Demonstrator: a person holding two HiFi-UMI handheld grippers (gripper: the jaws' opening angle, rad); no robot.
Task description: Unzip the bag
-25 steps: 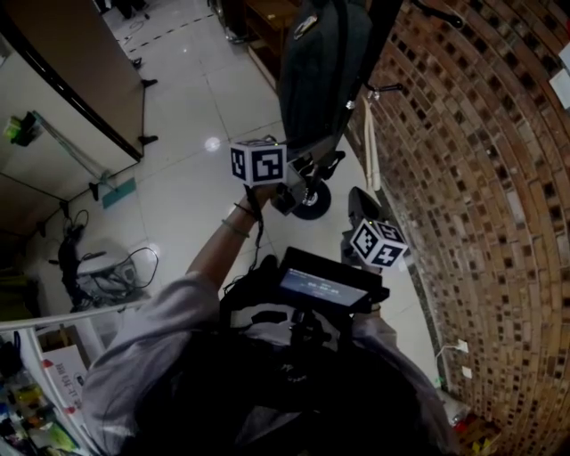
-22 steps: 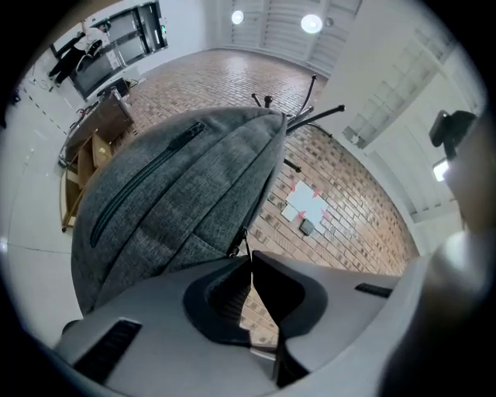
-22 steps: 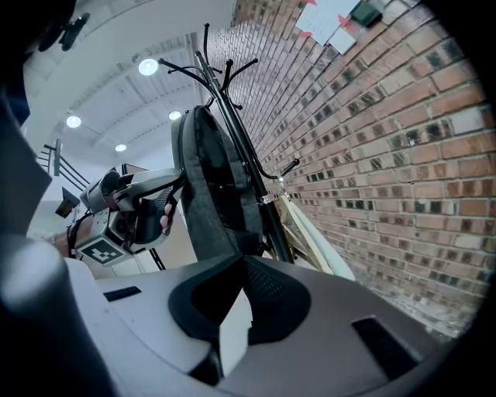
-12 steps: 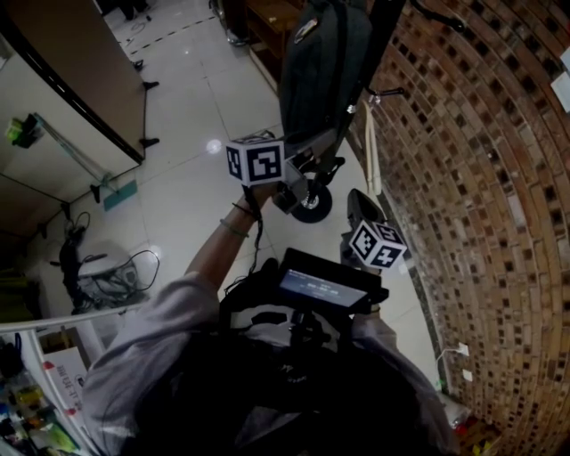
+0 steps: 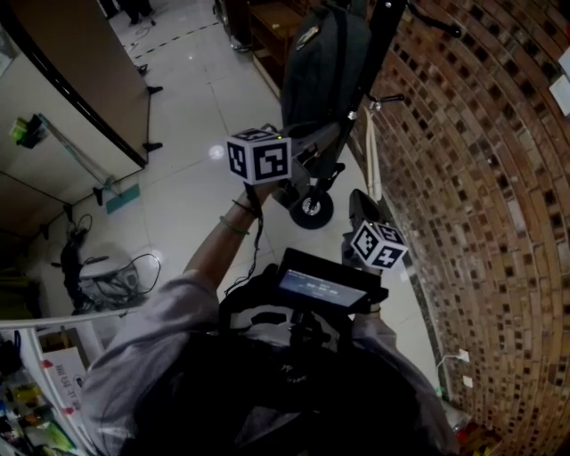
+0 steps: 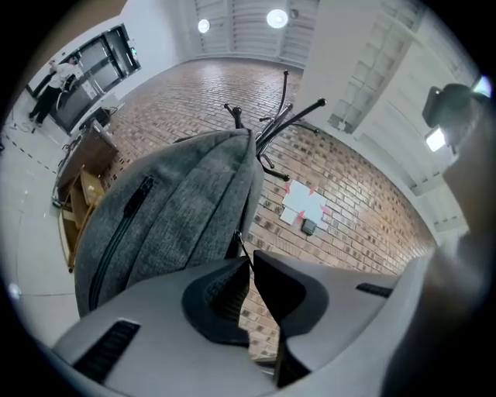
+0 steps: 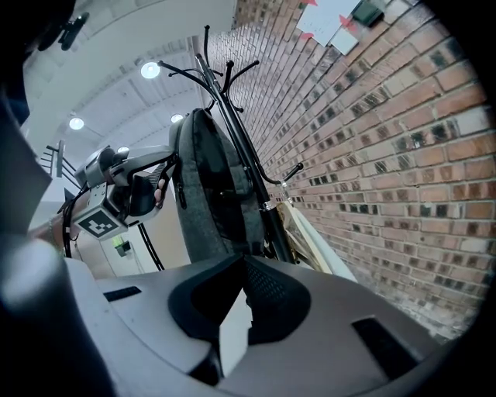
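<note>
A grey backpack [image 5: 325, 62] hangs on a black coat rack [image 7: 232, 116] by the brick wall. Its long side zip [image 6: 116, 233] runs down the fabric. My left gripper [image 6: 249, 257] is level at the bag's edge. The thin zipper pull [image 6: 236, 242] runs from the bag into its jaw tips. Those jaws have just been opening slightly, leaving only a slit, and the pull is still pinched between them. From the right gripper view the left gripper [image 7: 164, 182] sits against the backpack [image 7: 213, 186]. My right gripper [image 7: 244, 257] is lower, apart from the bag, shut and holding nothing.
The brick wall [image 5: 481, 178] is close on the right. A cream strap or cloth [image 5: 370, 151] hangs from the rack. A round black base or wheel [image 5: 312, 212] stands on the tiled floor below the bag. A wooden shelf [image 5: 267, 22] is behind it.
My left gripper has risen a little beside the backpack and rolled slightly. The right gripper has stayed where it was.
</note>
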